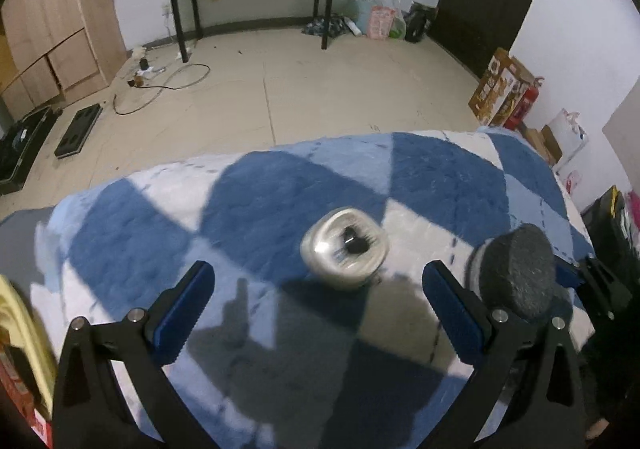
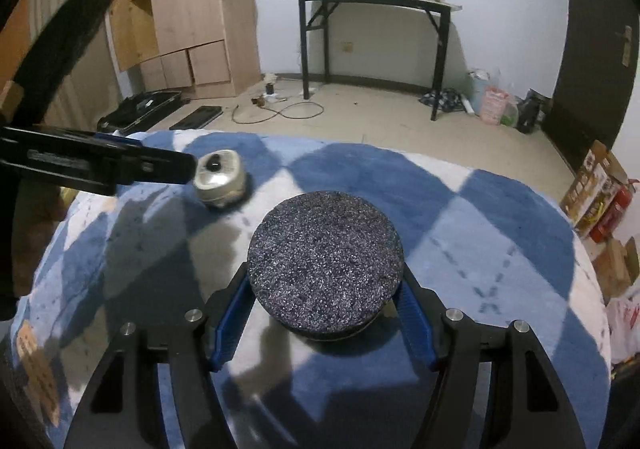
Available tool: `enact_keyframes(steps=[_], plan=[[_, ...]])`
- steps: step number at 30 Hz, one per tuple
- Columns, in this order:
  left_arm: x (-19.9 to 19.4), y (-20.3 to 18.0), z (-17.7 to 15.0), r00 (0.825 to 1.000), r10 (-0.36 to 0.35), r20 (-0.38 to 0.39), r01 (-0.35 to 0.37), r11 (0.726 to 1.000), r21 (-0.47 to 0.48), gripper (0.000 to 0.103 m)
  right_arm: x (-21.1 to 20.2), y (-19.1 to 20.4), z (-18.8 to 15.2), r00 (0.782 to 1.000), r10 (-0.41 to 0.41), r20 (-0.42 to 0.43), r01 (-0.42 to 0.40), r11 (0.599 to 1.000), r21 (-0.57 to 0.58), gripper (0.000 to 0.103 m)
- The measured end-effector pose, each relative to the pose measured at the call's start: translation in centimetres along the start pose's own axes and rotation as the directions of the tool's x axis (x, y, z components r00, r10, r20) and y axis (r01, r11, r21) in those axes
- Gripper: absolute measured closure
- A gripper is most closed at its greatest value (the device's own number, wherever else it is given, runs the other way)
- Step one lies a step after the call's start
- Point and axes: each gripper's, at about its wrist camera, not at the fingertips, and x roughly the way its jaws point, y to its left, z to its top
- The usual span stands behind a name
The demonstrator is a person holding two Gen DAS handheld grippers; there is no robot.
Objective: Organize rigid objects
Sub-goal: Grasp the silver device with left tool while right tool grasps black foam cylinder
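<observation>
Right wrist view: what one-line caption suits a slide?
Right gripper closing around a speckled dark disc on a blue-and-white checked blanket.

We see a round, flat disc (image 2: 325, 263) with a speckled dark grey top, lying level on the blue-and-white checked blanket (image 2: 500, 217). Well apart from it sits a small silvery, rounded-square tin (image 2: 219, 179) with a dark spot on its upward face, blurred in the left wrist view.

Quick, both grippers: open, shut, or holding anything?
Left gripper: open, empty, short of the small clear jar.
Right gripper: around the dark speckled disc; whether its pads press cannot be told.
</observation>
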Motion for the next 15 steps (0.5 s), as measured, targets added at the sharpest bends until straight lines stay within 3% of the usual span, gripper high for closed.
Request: enact_keyframes(steps=[3,5,6,7,15], plan=[[1.5,-0.8,0.6,0.999,0.036,-0.025,-0.036,0.999,-0.022,0.001,0.1,-0.2,-0.1,1.000,-0.007,0.000,0.007,1.000,-0.001,0.036],[2.3,-0.8,0.8,0.999,0.026,-0.038,-0.028,0.997,-0.070,0.012,0.2,0.1,0.0,1.000,-0.011,-0.001,0.011,1.000,0.002,0.036],[2.6,-1.0,0.7,0.999,0.018,-0.047,-0.022,0.996,-0.085,0.027,0.0,0.0,0.0,1.000,-0.013,0.000,0.013,1.000,0.002,0.036],[2.9,-1.0,0.5,0.998,0.011,-0.062,-0.017,0.995,-0.097,0.050,0.1,0.0,0.0,1.000,-0.015,-0.001,0.015,1.000,0.002,0.036],[1.1,-0.8,-0.7,0.999,0.006,-0.040,-0.009,0.997,-0.073,0.049,-0.8,0.8,0.0,1.000,-0.016,-0.005,0.016,1.000,-0.010,0.036]])
